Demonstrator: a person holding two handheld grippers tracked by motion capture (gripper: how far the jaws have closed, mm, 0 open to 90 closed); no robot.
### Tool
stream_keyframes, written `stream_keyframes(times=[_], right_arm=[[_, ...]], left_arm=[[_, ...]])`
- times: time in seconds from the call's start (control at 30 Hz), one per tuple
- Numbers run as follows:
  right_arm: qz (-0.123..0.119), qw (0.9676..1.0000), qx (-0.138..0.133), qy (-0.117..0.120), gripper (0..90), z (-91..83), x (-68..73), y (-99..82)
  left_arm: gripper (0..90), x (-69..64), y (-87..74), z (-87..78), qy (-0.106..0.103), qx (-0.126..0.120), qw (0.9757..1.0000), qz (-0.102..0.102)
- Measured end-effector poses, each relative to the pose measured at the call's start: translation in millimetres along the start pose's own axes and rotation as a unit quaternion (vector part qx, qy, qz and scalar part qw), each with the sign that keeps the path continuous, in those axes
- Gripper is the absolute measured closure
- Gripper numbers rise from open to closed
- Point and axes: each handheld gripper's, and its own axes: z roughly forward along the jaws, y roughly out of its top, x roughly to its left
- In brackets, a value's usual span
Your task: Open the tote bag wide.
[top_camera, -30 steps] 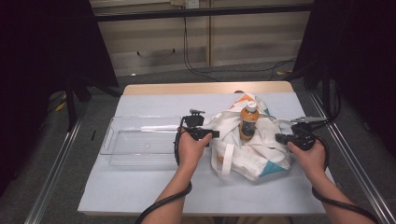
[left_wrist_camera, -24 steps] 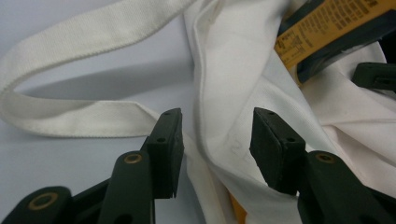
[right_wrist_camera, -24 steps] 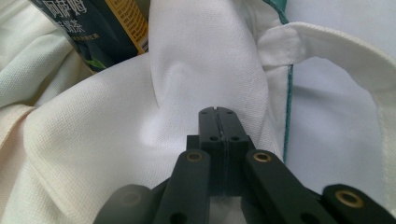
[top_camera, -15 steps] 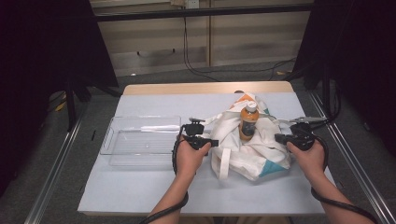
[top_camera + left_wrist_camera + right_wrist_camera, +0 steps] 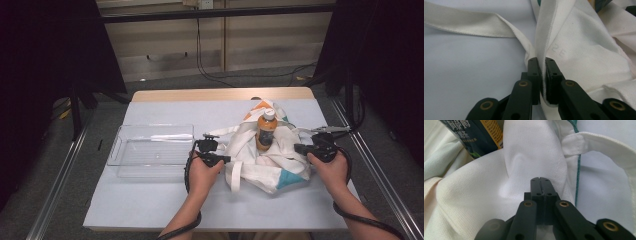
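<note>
Pinching the white tote bag (image 5: 260, 165) from left and right, the left gripper (image 5: 542, 75) and right gripper (image 5: 541, 195) are both clenched on its cloth. That probably keeps the mouth spread around the upright bottle (image 5: 265, 131) at the desk's (image 5: 165, 205) right, beside the clear tray (image 5: 150, 150).

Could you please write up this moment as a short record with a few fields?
surface: table under a pale cover
bag: white cloth bag, crumpled, right of centre
bottle: bottle upright inside the bag, white cap
tray: clear plastic tray, left of the bag
left gripper: shut on a bag edge
right gripper: shut on bag cloth
</note>
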Motion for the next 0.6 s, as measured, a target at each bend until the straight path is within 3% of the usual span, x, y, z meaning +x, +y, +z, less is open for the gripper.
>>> stream_keyframes(times=[0.2, 0.43, 0.6], right_arm=[[-0.002, 1.0, 0.003, 0.0, 89.9, -1.4, 0.0, 1.9], [-0.004, 1.0, 0.008, -0.001, 88.2, -1.7, 1.6, 5.5], [-0.007, 0.9999, 0.009, 0.0, 87.9, -1.0, 3.3, 9.4]], left_arm=[[83.9, -0.5, 2.5, 0.9, 0.004, 0.005, 1.0, 0.006], [68.6, -2.1, 11.5, -8.5, 0.003, -0.016, 0.9998, 0.01], [65.6, -5.6, 21.7, -12.9, -0.006, -0.021, 0.9997, 0.009]])
